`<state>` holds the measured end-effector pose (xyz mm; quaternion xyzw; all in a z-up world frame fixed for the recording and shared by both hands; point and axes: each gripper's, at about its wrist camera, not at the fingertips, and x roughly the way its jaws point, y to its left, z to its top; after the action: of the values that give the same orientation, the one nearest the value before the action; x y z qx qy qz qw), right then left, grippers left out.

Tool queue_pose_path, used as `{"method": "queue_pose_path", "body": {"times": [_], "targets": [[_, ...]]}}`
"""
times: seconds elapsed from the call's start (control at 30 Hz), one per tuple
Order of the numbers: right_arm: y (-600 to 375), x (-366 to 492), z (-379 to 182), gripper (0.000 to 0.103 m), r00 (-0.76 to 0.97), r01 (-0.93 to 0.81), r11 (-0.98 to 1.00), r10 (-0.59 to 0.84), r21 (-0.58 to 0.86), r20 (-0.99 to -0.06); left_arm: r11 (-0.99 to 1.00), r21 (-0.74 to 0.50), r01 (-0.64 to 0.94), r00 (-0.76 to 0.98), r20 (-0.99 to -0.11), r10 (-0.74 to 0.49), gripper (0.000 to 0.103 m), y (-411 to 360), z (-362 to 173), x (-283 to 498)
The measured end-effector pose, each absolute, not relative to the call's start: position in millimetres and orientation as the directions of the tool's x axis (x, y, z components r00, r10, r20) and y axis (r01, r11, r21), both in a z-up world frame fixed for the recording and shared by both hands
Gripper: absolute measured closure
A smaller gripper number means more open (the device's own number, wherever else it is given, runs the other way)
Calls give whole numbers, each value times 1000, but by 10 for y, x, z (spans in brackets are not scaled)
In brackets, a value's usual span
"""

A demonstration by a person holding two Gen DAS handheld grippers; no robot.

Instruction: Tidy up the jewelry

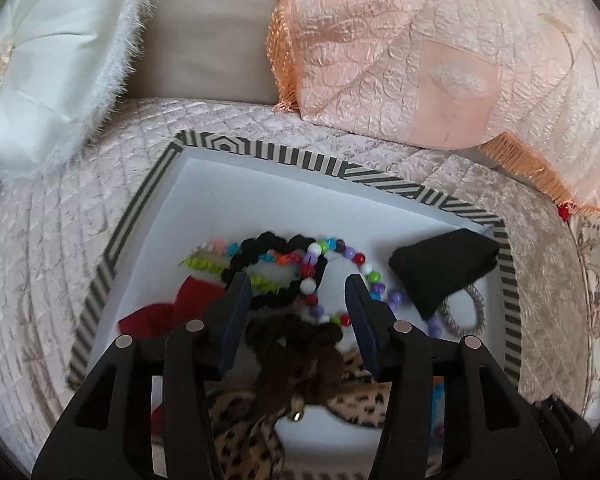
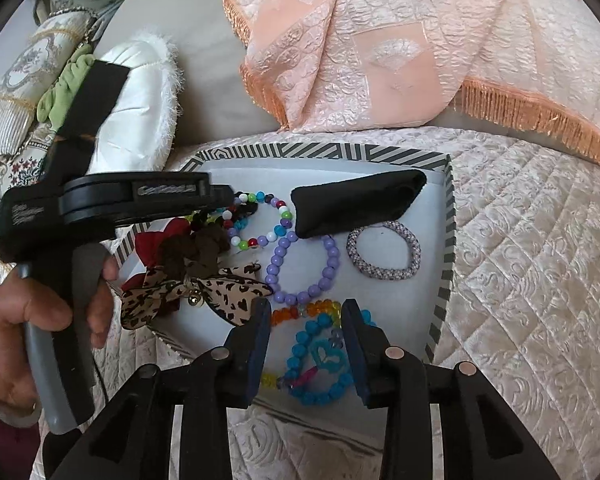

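A striped-rim tray (image 1: pixel 259 151) (image 2: pixel 446 224) with a white floor lies on a quilted bed. It holds a multicolour bead bracelet (image 1: pixel 332 256) (image 2: pixel 261 220), a purple bead bracelet (image 2: pixel 304 268), a blue bead bracelet (image 2: pixel 320 364), a woven grey ring (image 2: pixel 384 250) (image 1: pixel 464 308), a black pouch (image 1: pixel 444 268) (image 2: pixel 356 204), a brown scrunchie (image 1: pixel 295 356) (image 2: pixel 191 250) and a leopard bow (image 2: pixel 203 292). My left gripper (image 1: pixel 297 300) (image 2: pixel 219 200) is open above the scrunchie. My right gripper (image 2: pixel 304 320) is open over the blue bracelet.
A peach fringed cushion (image 1: pixel 420 48) (image 2: pixel 380 40) and a white fluffy pillow (image 1: pixel 51 64) (image 2: pixel 135 100) lie behind the tray. Red fabric (image 1: pixel 171 312) and a black scrunchie (image 1: pixel 275 272) are in the tray. A hand (image 2: pixel 27 320) holds the left gripper's handle.
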<state>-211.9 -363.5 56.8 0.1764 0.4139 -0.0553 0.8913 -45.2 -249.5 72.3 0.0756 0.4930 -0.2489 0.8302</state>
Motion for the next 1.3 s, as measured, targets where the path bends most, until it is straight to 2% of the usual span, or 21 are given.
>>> {"method": "queue_pose_path", "body": {"times": [0.23, 0.5, 0.83, 0.97, 1.3], "targets": [[-3523, -2232, 736, 67, 673, 278, 933, -17, 231, -740, 874, -23, 485, 509, -806, -303, 55, -2192, 963, -801], [-3261, -2301, 969, 65, 682, 286, 943, -74, 172, -727, 879, -4, 476, 572, -758, -313, 55, -1886, 1177, -1209], [-3133, -2441, 1195, 62, 697, 317, 934, -112, 165, -709, 888, 18, 460, 644, -695, -319, 54, -1648, 1429, -1617], [-3070, -2485, 1247, 45, 699, 321, 935, -125, 153, -704, 889, 33, 457, 667, -674, -318, 54, -1592, 1521, -1732], [-2917, -2630, 1382, 44, 714, 311, 941, -138, 134, -686, 900, 31, 435, 692, -651, -312, 54, -1440, 1645, -1898]]}}
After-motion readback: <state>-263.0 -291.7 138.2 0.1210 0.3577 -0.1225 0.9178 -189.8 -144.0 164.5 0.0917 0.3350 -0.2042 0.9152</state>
